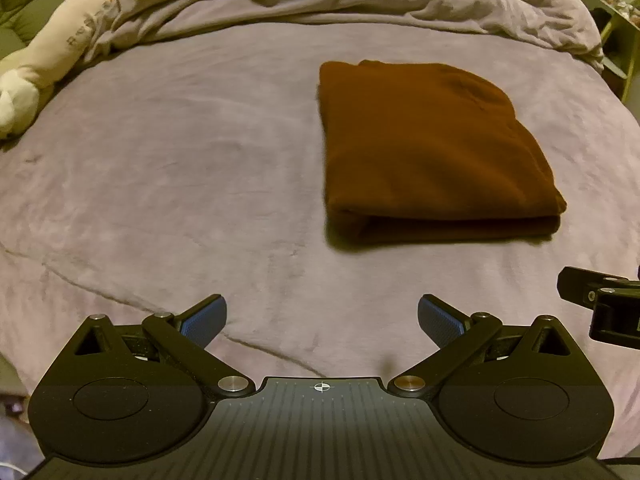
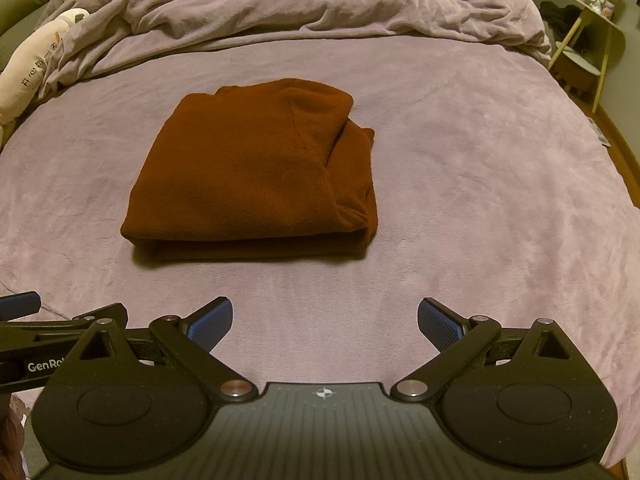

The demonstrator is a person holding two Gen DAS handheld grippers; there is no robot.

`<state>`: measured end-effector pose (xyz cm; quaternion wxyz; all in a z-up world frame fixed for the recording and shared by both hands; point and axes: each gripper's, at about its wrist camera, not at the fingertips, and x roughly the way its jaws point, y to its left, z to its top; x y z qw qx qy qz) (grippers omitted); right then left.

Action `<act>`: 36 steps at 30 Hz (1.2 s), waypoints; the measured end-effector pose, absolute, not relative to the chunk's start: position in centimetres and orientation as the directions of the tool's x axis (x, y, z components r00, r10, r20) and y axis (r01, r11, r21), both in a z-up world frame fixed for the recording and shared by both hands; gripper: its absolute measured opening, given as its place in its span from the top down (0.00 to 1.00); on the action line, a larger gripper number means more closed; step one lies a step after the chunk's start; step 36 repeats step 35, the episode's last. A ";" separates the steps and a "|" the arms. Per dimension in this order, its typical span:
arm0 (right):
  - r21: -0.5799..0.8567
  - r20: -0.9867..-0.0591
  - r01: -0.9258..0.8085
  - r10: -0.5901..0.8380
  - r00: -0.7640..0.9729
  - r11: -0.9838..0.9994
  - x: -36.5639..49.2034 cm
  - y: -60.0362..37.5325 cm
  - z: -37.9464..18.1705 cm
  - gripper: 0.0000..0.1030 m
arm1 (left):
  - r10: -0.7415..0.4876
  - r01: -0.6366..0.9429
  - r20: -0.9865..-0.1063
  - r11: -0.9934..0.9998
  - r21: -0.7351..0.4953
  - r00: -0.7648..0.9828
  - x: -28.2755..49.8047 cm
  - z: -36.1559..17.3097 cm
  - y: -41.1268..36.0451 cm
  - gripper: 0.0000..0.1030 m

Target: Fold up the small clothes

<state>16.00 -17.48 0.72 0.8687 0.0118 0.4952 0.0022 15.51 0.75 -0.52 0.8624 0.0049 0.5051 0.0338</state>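
Since the rust-brown garment (image 2: 256,172) already sits folded in a neat stack on the bed (image 2: 480,200), with both the left gripper (image 1: 322,320) and right gripper (image 2: 325,322) spread wide and holding nothing, folding's probably done, maybe just a tidy-up next.

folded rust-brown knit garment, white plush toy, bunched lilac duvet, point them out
folded rust-brown knit garment (image 2: 248,172), right wrist view, middle of top layer
white plush toy (image 1: 56,48), left wrist view, its long body
bunched lilac duvet (image 2: 320,4), right wrist view, crumpled folds
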 end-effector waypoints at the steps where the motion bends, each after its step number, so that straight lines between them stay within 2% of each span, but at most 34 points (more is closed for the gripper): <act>1: 0.023 -0.861 0.008 0.015 0.509 1.000 16.0 -17.5 0.7 0.04 | 0.063 -0.052 -0.871 0.998 0.043 0.487 15.5 -0.5 0.7 0.00; 36: 0.019 -0.857 0.010 0.011 0.516 1.000 15.5 -17.7 1.1 0.04 | 0.051 -0.043 -0.873 0.998 0.035 0.486 15.2 -0.3 0.4 0.00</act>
